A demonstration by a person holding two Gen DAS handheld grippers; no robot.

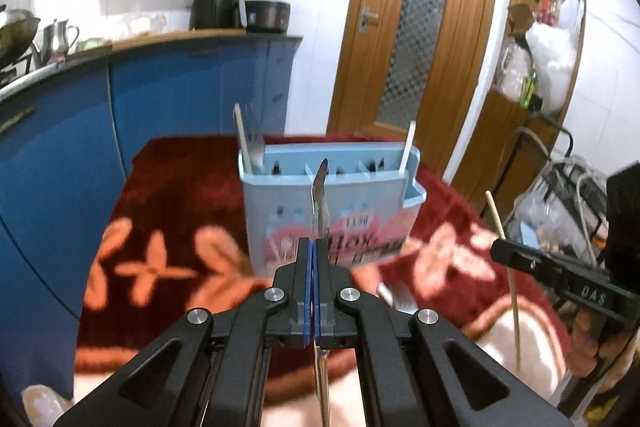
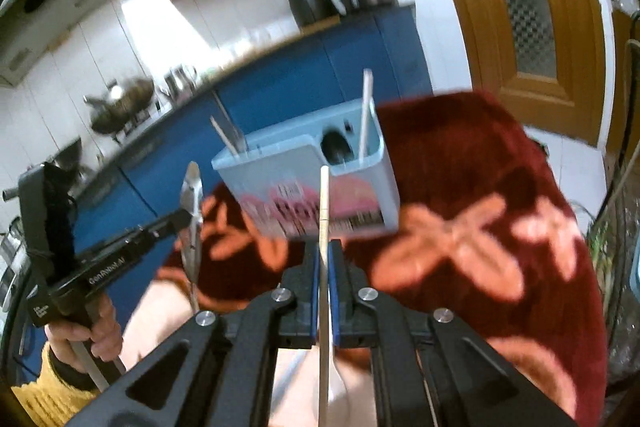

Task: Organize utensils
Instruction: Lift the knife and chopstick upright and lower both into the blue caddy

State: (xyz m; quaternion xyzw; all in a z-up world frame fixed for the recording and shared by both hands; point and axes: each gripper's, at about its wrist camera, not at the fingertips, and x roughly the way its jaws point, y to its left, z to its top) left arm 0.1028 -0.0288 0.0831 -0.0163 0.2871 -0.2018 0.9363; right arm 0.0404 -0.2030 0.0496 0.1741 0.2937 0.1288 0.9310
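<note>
The left gripper point(image 1: 314, 247) is closed tight on a metal table knife point(image 1: 320, 195), clamped partway along so the rounded tip stands up ahead of the pads and the rest hangs below them. The right gripper point(image 2: 324, 247) is closed on a pale wooden chopstick point(image 2: 324, 203), which runs straight up between its blue pads point(image 2: 315, 267), blunt end ahead.

Ahead of both grippers stands the light-blue plastic utensil caddy point(image 1: 332, 211), with a pink printed front, a row of divided slots along the top and a small side pocket on its right end. From the left gripper's view, a chopstick and a fork point(image 1: 254, 143) already stand in its left slot, and another pale stick point(image 1: 409, 145) rises at the right end. The middle slots lie open directly beyond the knife tip.

The caddy sits on a dark red cloth with orange flowers point(image 1: 176, 211); bare cloth lies on both sides of it. Blue cabinets point(image 1: 160, 95) bound the space to the left, and a wooden door point(image 1: 416, 27) stands beyond.
</note>
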